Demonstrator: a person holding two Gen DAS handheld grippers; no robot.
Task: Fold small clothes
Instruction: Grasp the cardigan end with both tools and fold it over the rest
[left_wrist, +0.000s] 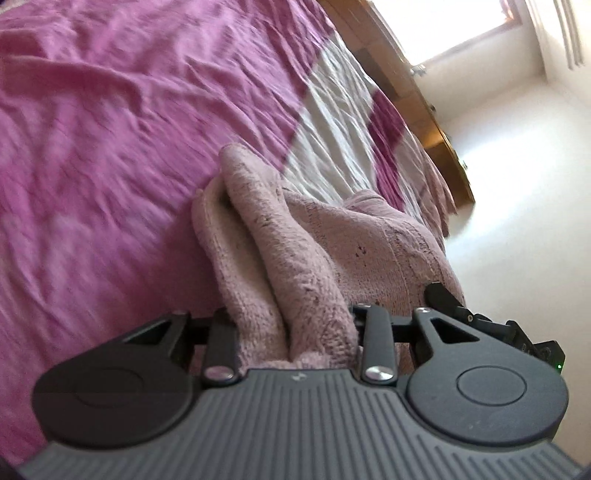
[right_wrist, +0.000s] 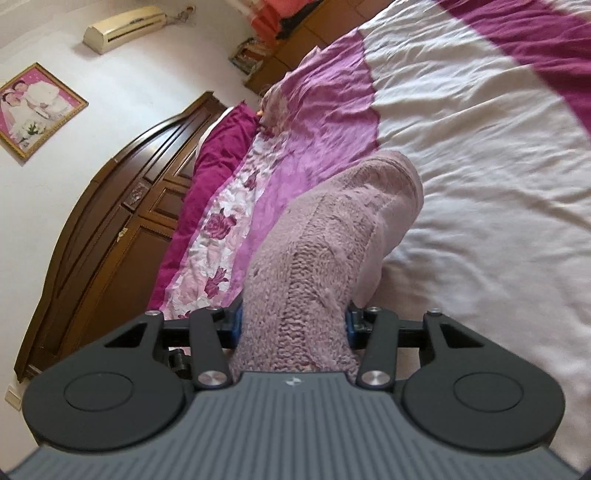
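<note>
A dusty-pink knitted garment (left_wrist: 295, 236) hangs bunched in folds over the bed, lifted off the cover. My left gripper (left_wrist: 291, 325) is shut on one thick fold of it, and the knit fills the gap between the fingers. In the right wrist view the same knitted garment (right_wrist: 332, 221) rises from my right gripper (right_wrist: 293, 328), which is shut on a broad roll of it between its blue pads. The garment's far end droops toward the white part of the bedcover (right_wrist: 480, 166). The fingertips of both grippers are buried in the wool.
The bed wears a creased pink cover (left_wrist: 110, 147) with white and magenta patches. A dark wooden headboard (right_wrist: 110, 229) and magenta pillow (right_wrist: 218, 155) lie to the left. A wooden bed frame (left_wrist: 413, 92) borders pale floor (left_wrist: 517, 203). A black device part with a green light (left_wrist: 517, 332) sits close right.
</note>
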